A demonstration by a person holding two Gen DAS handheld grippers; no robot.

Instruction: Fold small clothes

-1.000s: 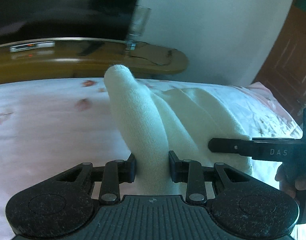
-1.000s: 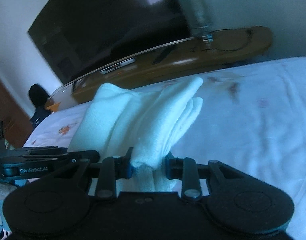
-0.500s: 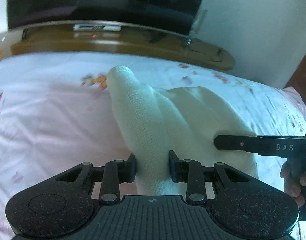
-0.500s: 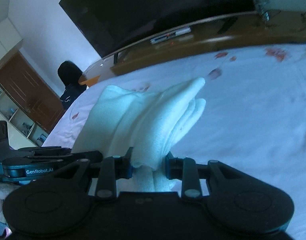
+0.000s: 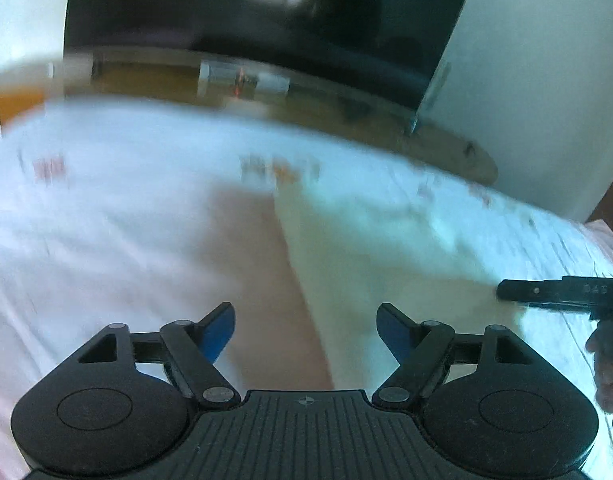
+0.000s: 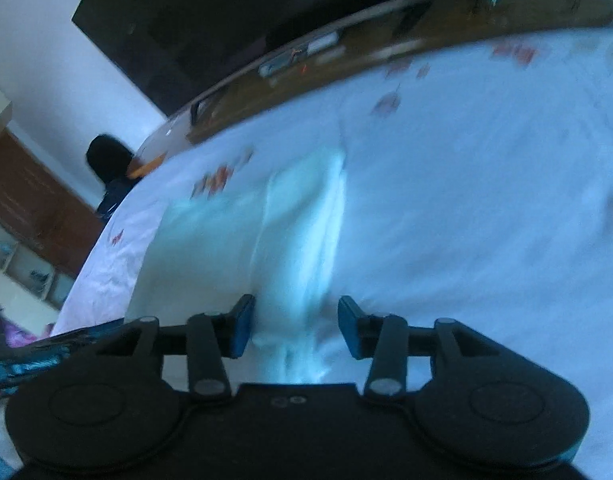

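On the bed (image 5: 106, 240), the cream garment (image 5: 386, 280) lies flat. The left tongs (image 5: 305, 320) have just been opening and stand spread wide beside its edge, gripping nothing. The right tongs (image 6: 293, 322) have just been opening too, parted, with the garment's folded end (image 6: 294, 280) between them, unpinched. A second ago both pinched it, lifted. Motion blur hides the folds.

Left gripper (image 5: 305, 330) over the bed (image 5: 126, 240), jaws just spread wide, gripping nothing, right gripper (image 6: 292, 326) angled down at the bed, jaws just parted, pads clear, fingers (image 5: 604, 364) on its handle
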